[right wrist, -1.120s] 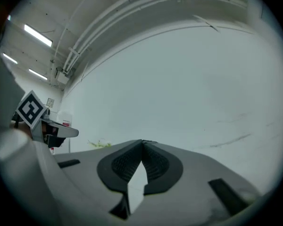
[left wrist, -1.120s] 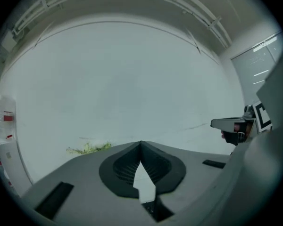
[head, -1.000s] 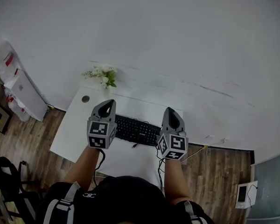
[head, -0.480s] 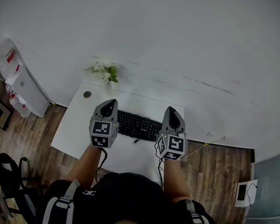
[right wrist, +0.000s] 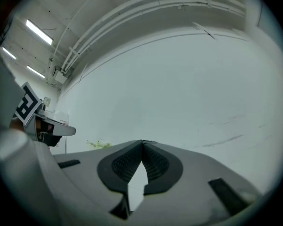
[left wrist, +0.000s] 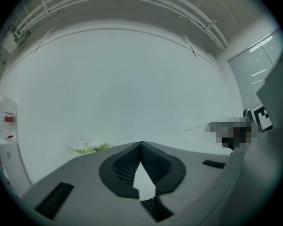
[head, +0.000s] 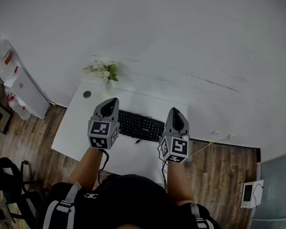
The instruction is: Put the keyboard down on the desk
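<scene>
A black keyboard (head: 140, 126) lies on a white desk (head: 76, 132), toward the desk's back edge. The left gripper (head: 115, 100), jaws clenched on nothing, hovers above the desk at the keyboard's left end. The right gripper (head: 174, 110), likewise clenched and empty, hovers at the right end. White flowers (head: 104, 70) stand at the desk's back left corner; their holder cannot be made out.

We count one keyboard (head: 140, 126) at frame centre and one white desk (head: 69, 135). Two grippers: left gripper (head: 113, 101), right gripper (head: 175, 110). One flower bunch (head: 104, 69) upper left of centre, one small round disc (head: 87, 94) just below it. One white device (head: 250, 193) lower right.
</scene>
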`<state>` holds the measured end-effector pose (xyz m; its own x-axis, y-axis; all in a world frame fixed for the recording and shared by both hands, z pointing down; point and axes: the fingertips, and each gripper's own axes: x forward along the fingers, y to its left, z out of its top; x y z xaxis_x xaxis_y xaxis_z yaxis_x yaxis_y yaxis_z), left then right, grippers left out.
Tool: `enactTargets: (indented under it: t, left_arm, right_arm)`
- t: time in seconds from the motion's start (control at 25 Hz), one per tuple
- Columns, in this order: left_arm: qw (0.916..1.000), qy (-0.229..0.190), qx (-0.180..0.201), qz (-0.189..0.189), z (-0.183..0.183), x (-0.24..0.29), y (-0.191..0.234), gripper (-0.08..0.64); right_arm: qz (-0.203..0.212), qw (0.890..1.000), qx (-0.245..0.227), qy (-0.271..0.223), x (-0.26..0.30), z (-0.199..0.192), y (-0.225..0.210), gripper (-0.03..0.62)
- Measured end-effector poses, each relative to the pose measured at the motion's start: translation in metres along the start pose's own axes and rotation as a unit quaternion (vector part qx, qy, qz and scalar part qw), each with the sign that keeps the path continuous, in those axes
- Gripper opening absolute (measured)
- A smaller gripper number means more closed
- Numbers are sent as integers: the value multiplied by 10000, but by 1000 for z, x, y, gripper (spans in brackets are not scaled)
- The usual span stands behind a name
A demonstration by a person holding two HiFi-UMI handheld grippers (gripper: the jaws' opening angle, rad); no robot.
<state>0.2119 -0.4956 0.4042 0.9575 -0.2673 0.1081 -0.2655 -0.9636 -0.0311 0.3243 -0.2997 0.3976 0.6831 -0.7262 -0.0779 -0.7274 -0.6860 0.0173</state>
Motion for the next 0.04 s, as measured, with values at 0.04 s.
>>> enactTargets:
  t: [0.04]
  left_arm:
    - [10000,5,13,-3,0,1,-1,3]
  right_arm:
    - [-1,10000,23,5,0,-1,-1,3]
